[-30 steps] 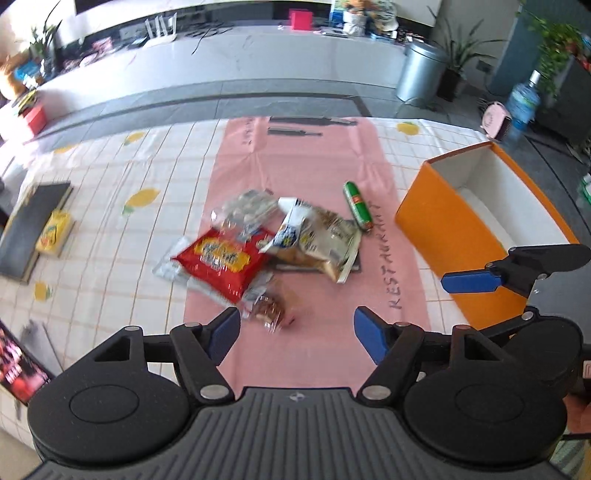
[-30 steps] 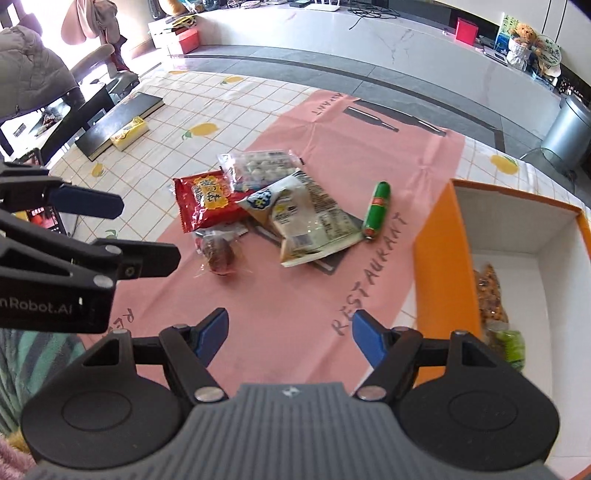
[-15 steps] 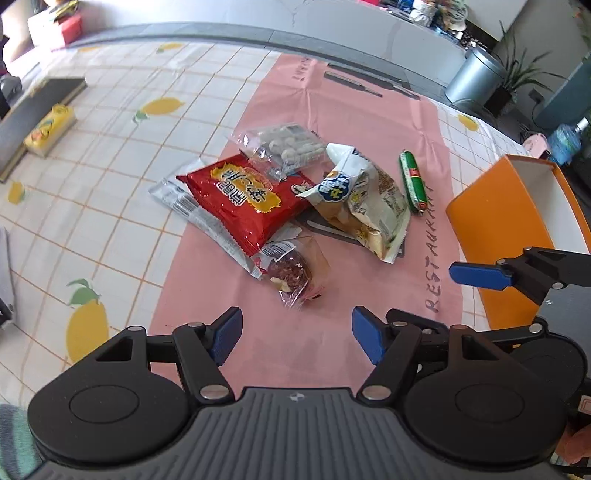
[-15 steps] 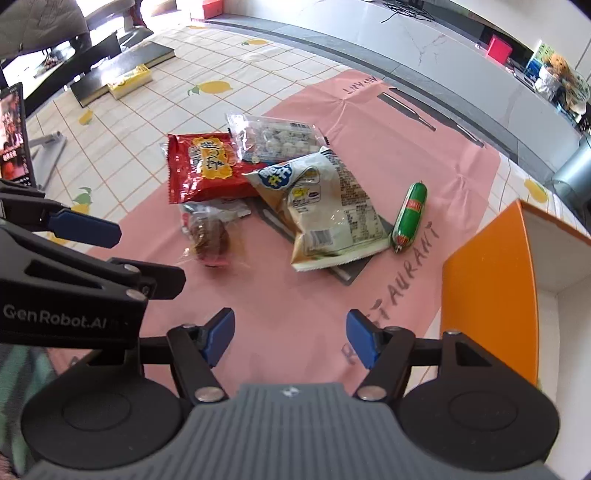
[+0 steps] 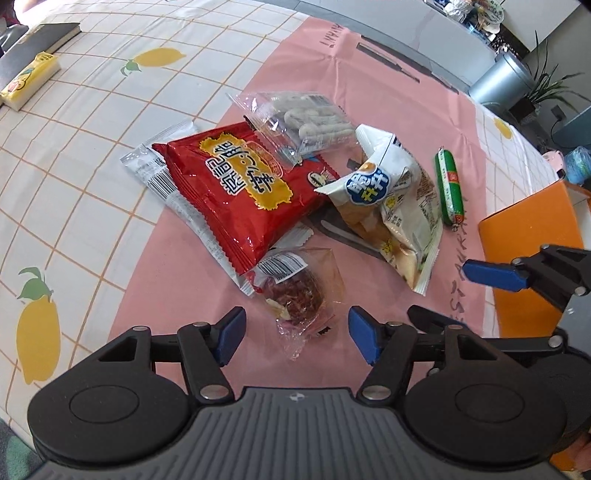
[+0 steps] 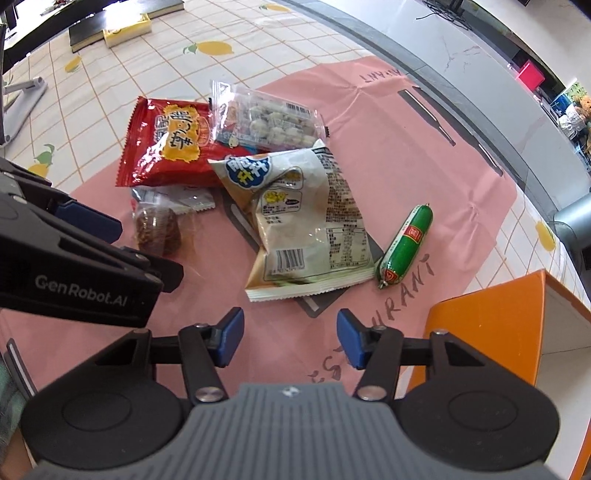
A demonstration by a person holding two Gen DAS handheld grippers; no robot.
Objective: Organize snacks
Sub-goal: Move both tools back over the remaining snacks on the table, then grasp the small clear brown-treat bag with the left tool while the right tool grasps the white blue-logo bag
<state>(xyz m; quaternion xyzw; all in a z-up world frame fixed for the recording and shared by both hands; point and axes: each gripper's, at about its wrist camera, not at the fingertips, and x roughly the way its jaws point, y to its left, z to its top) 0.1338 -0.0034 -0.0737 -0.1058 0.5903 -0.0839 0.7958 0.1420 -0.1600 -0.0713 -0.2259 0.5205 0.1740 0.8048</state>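
We see the checked, lemon-printed tablecloth (image 5: 92, 155) run wide and bare to the left of the snacks, with a dark book (image 6: 122, 16) and a yellow packet (image 5: 27, 79) well apart near its far edge. The pink mat (image 6: 424, 155) lies over its middle and has open room on its far side. The orange box (image 6: 487, 321) stands at the mat's right edge; only its outer wall and rim show, so we cannot tell what it holds.

The snacks lie bunched on the mat. The red bag (image 5: 240, 188) overlaps a clear pack of pale pieces (image 6: 269, 118), and the white-and-tan bag (image 6: 306, 221) lies beside them. The green sausage (image 6: 406, 243) lies alone between that bag and the box. A small clear pouch with a dark brown cake (image 5: 299, 291) lies nearest us.

Our left gripper (image 5: 295, 332) has just been closing; its jaws stand half apart on either side of the pouch's near end, the pads not pressing it. Our right gripper (image 6: 290, 338) has also been narrowing and hangs empty above bare mat, just short of the white-and-tan bag.
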